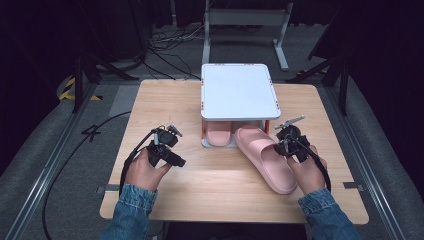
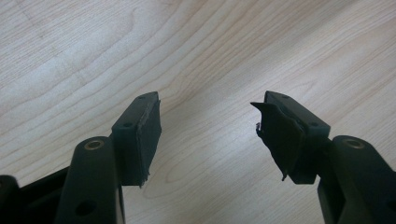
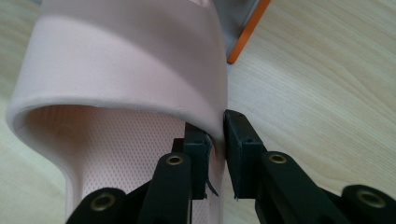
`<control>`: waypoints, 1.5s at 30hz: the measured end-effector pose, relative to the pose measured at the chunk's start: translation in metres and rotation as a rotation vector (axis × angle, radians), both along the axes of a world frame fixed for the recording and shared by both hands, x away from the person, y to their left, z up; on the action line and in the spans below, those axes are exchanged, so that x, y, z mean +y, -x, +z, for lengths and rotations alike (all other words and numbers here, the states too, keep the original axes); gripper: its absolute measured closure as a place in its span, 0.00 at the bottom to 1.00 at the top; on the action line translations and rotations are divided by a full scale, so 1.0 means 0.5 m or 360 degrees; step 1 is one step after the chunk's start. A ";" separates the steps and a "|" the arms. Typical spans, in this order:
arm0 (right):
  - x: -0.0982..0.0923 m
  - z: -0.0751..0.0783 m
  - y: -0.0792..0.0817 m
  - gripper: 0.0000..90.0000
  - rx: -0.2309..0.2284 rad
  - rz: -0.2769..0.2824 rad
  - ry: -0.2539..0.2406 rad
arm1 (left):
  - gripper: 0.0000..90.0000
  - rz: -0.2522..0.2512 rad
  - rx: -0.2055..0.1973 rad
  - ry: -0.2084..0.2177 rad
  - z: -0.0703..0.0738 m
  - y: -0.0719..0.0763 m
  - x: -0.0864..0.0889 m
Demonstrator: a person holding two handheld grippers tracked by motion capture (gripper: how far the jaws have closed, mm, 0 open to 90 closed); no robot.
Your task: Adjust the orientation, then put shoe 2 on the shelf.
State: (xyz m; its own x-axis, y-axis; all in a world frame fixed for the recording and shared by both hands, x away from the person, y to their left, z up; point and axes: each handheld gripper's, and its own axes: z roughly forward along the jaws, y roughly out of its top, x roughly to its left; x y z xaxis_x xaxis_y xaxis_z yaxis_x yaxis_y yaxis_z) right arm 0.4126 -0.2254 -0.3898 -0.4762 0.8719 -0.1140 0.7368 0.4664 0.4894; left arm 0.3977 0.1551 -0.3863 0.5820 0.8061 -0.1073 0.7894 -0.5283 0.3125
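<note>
My right gripper (image 3: 215, 140) has its jaws pinched nearly together on the side wall of the pink slipper (image 3: 126, 79), right where the strap meets the sole: one jaw sits inside the shoe against the textured footbed, the other outside on the edge, pads pressing the wall between them. In the high view that slipper (image 1: 262, 157) lies on the table (image 1: 210, 190) in front of the white rack (image 1: 239, 90), toe pointing in under its lower shelf, heel toward me, my right gripper (image 1: 289, 145) on its right edge. A second slipper (image 1: 219, 134) is already under the rack, left slot. My left gripper (image 2: 208, 123) is wide open, nothing between the jaws, just bare wood below; it hangs over the table's left part (image 1: 167, 145), well apart from both slippers.
</note>
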 end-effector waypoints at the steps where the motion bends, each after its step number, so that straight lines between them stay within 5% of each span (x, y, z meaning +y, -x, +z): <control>1: 0.003 -0.003 -0.007 0.88 -0.0005 -0.0019 0.0009 | 0.43 0.0003 -0.0002 0.0003 -0.001 0.000 0.001; 9: 0.036 -0.035 -0.041 0.86 -0.0007 -0.0086 0.0058 | 0.43 0.0020 0.0018 0.0030 -0.002 -0.001 0.004; 14: 0.025 -0.033 -0.033 0.65 0.0029 -0.0040 0.0005 | 0.43 0.0004 0.0016 0.0028 -0.001 -0.007 -0.001; 21: -0.033 -0.007 0.035 0.63 0.0060 0.0018 -0.0002 | 0.43 -0.0010 0.0005 0.0039 0.002 -0.011 -0.006; 29: -0.083 -0.005 0.131 0.71 0.0197 0.0114 0.0044 | 0.43 -0.0031 0.0007 0.0037 0.006 -0.016 -0.016; 39: -0.075 -0.062 0.181 0.73 0.0432 0.0227 0.0175 | 0.43 -0.0039 -0.0015 0.0016 0.008 -0.019 -0.018; 45: -0.056 -0.090 0.179 0.70 0.0446 0.0292 0.0165 | 0.43 -0.0027 -0.0010 0.0028 0.007 -0.014 -0.017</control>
